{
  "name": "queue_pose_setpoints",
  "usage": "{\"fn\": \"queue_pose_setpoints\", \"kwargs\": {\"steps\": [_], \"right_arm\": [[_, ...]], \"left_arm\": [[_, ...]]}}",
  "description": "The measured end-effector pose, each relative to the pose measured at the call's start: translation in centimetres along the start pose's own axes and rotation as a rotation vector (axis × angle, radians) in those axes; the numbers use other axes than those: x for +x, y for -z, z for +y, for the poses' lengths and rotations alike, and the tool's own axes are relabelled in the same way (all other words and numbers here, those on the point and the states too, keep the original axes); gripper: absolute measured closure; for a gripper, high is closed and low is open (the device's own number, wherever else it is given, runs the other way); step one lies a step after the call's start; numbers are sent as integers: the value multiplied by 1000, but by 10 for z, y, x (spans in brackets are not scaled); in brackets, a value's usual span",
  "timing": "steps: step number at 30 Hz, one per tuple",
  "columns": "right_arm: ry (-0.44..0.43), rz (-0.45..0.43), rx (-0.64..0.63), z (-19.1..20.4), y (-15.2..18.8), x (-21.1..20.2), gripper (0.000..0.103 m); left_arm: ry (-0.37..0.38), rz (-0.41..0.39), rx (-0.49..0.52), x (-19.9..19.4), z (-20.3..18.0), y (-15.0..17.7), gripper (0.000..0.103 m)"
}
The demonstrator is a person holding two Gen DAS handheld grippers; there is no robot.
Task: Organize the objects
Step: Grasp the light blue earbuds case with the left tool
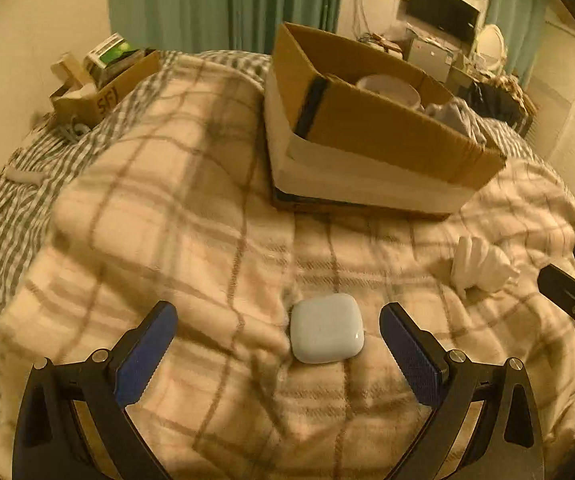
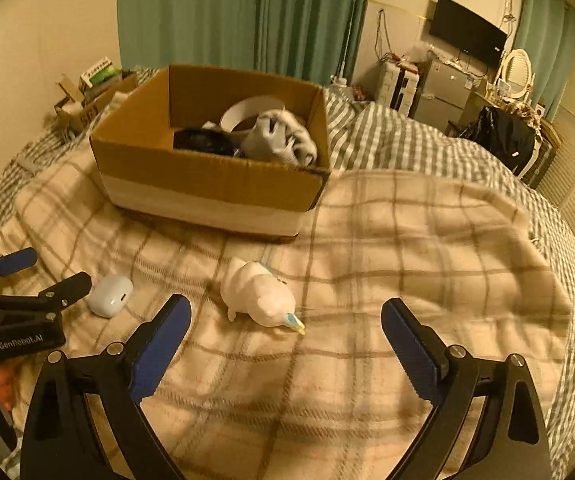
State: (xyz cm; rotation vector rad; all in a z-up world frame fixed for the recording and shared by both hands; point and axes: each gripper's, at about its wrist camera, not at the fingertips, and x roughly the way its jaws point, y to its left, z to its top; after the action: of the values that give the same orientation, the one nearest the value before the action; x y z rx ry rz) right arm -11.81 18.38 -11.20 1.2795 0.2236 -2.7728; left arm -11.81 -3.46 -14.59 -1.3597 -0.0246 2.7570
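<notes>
**Two items still out as box fills**

On a plaid blanket [image 1: 167, 184], the cardboard box [image 2: 207, 184] already holds a bowl, a dark item and grey cloth. An earbud case [image 1: 326, 334] lies between the spread fingers of the left gripper [image 1: 278, 344], not yet gripped. The right gripper [image 2: 286, 340], also spread and empty, hovers near a white toy [image 2: 257, 294]. Both items likely remain to be boxed.

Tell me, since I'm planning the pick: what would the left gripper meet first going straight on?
Probably the small white rounded earbud case, lying on the plaid blanket between the left gripper's open jaws.
</notes>
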Motion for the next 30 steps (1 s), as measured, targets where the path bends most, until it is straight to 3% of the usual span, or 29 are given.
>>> {"fn": "queue_pose_setpoints", "kwargs": {"steps": [4,9,11,13,15,16,22,30], "right_arm": [[3,29,-6,4,0,10,7],[10,57,-9,6,3,17,7],[12,58,-15,8,4,17,7],[15,60,-20,9,4,17,7],[17,57,-23,10,5,16,7],[18,54,-25,10,5,15,7],[21,36,-29,11,0,10,7],[13,46,-38,9,-18,29,7]], "left_arm": [[32,30,54,13,-10,7,3],[67,75,72,31,-18,9,26],[89,87,76,39,-21,10,26],[95,101,82,43,-22,13,33],[110,92,90,39,-23,12,50],[124,91,90,37,-23,12,53],[120,92,87,24,-21,12,53],[104,1,67,-10,-10,-5,53]]}}
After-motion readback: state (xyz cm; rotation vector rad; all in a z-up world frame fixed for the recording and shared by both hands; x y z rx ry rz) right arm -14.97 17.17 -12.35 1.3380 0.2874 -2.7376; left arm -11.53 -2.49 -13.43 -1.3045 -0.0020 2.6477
